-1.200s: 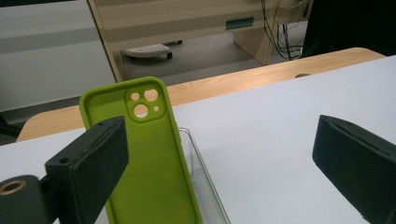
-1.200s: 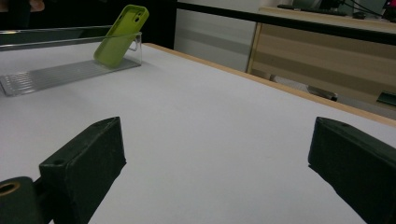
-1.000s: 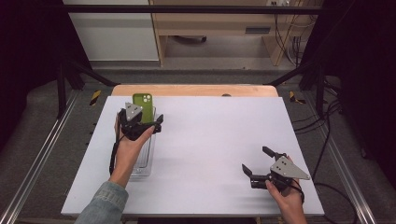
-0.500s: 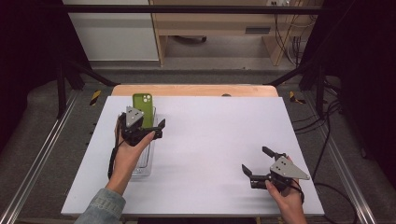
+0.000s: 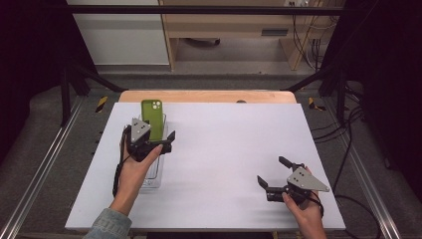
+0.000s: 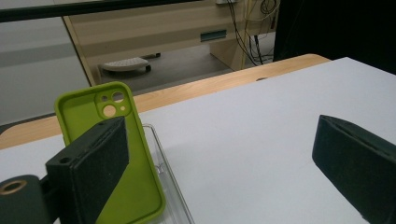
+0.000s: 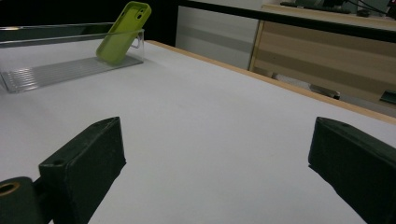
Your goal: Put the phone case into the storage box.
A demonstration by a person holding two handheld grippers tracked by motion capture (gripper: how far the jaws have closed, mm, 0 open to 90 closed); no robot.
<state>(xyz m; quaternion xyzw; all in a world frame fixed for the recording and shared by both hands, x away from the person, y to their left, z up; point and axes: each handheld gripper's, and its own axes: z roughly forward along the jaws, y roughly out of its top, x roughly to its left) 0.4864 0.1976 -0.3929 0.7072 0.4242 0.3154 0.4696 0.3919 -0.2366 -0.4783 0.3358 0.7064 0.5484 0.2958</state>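
Note:
A green phone case (image 5: 153,118) leans upright at the far end of a clear plastic tray (image 5: 152,175) on the left of the white table (image 5: 229,144). My left gripper (image 5: 149,133) hovers open just in front of the case, over the tray. In the left gripper view the case (image 6: 140,154) stands partly behind the left jaw, with nothing gripped by the gripper (image 6: 224,172). My right gripper (image 5: 272,170) is open near the front right corner, empty. The right gripper view shows the case (image 7: 123,32) and tray (image 7: 60,70) far off, beyond the gripper (image 7: 217,172).
A wooden strip (image 5: 209,96) borders the table's far edge. Beyond it are a wooden desk (image 5: 234,25), a white cabinet (image 5: 119,40) and cables (image 5: 311,40). Metal rails (image 5: 45,169) run along both sides.
My left gripper has drawn back a little toward the near edge, away from the case. The case, the tray and the right gripper have not moved.

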